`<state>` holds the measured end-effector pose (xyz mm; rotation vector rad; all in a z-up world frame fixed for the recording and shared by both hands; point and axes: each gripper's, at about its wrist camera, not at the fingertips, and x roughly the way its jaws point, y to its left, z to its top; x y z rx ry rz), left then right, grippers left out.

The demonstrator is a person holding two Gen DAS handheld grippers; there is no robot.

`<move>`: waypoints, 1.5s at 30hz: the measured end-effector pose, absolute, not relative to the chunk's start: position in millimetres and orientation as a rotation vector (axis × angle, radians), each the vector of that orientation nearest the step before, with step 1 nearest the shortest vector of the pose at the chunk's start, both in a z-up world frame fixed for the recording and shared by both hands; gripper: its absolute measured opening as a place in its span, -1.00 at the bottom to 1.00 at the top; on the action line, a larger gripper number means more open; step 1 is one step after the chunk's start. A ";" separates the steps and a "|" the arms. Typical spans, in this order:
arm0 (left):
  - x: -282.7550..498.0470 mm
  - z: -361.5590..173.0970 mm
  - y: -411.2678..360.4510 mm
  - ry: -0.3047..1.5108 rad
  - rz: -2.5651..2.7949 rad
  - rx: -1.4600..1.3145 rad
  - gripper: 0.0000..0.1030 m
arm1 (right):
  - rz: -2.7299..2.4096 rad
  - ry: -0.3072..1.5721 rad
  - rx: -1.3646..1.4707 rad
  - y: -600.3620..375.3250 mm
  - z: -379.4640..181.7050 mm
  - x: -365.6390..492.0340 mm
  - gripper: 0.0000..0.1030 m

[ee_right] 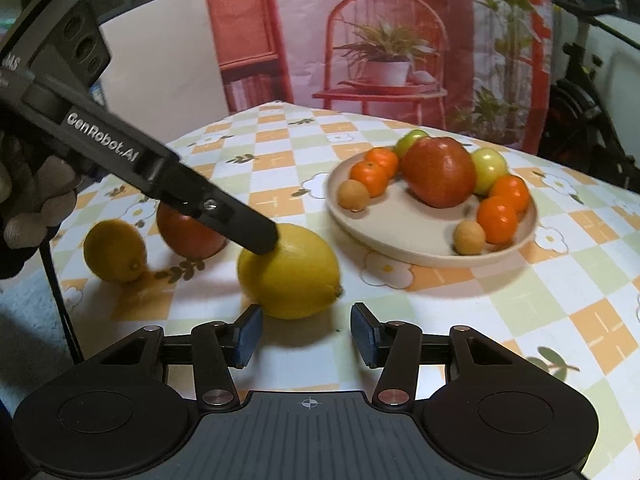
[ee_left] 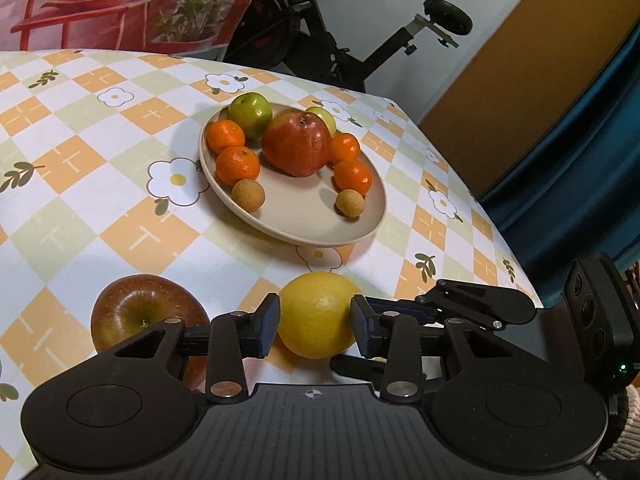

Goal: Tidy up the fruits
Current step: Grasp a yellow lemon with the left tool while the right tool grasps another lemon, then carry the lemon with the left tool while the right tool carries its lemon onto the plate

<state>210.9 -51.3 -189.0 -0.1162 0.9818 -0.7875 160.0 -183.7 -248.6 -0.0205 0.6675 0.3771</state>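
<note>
My left gripper (ee_left: pixel 315 326) has its two pads pressed against either side of a lemon (ee_left: pixel 318 315) on the checked tablecloth (ee_left: pixel 120 200), so it is clenched on that fruit. My right gripper (ee_right: pixel 307 334) is released, its pads spread wide, and the same lemon (ee_right: pixel 289 272) lies just ahead of the gap rather than between the pads. Counting outward, I find two lemons and one apple loose on the cloth: the gripped lemon, a dark red apple (ee_left: pixel 146 312) just beside my left finger, and a second, smaller lemon (ee_right: pixel 115 250) that only the right wrist view shows, beyond the apple (ee_right: pixel 188 232). That view also shows the left gripper's dark arm crossing over the apple and touching the top of the gripped lemon, with my gloved hand (ee_right: pixel 32 200) behind it. Farther on sits one beige plate (ee_left: pixel 304 224) holding nine pieces: one big red apple (ee_left: pixel 298 144) in the middle, four tangerines (ee_left: pixel 237 165), two small tan round fruits (ee_left: pixel 248 195) at the near rim, and two green apples (ee_left: pixel 250 114) at the back. Only the left wrist view shows the exercise bike (ee_left: pixel 340 32) past the table; a printed backdrop (ee_right: pixel 384 48) hangs behind in both.
</note>
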 end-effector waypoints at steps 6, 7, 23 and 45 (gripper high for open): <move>210.7 -191.6 -52.9 0.984 -0.809 -0.121 -0.27 | 0.390 0.670 -0.039 -178.0 -250.6 166.5 -0.09; 210.7 -191.5 -53.1 0.982 -0.808 -0.121 -0.27 | 0.390 0.669 -0.037 -178.3 -251.0 166.5 -0.08; 210.7 -191.5 -59.1 0.943 -0.822 -0.102 -0.28 | 0.387 0.657 -0.027 -179.8 -254.1 166.9 -0.10; 205.9 -190.7 -59.9 0.905 -0.827 -0.082 -0.26 | 0.381 0.647 0.006 -183.9 -254.3 165.4 -0.11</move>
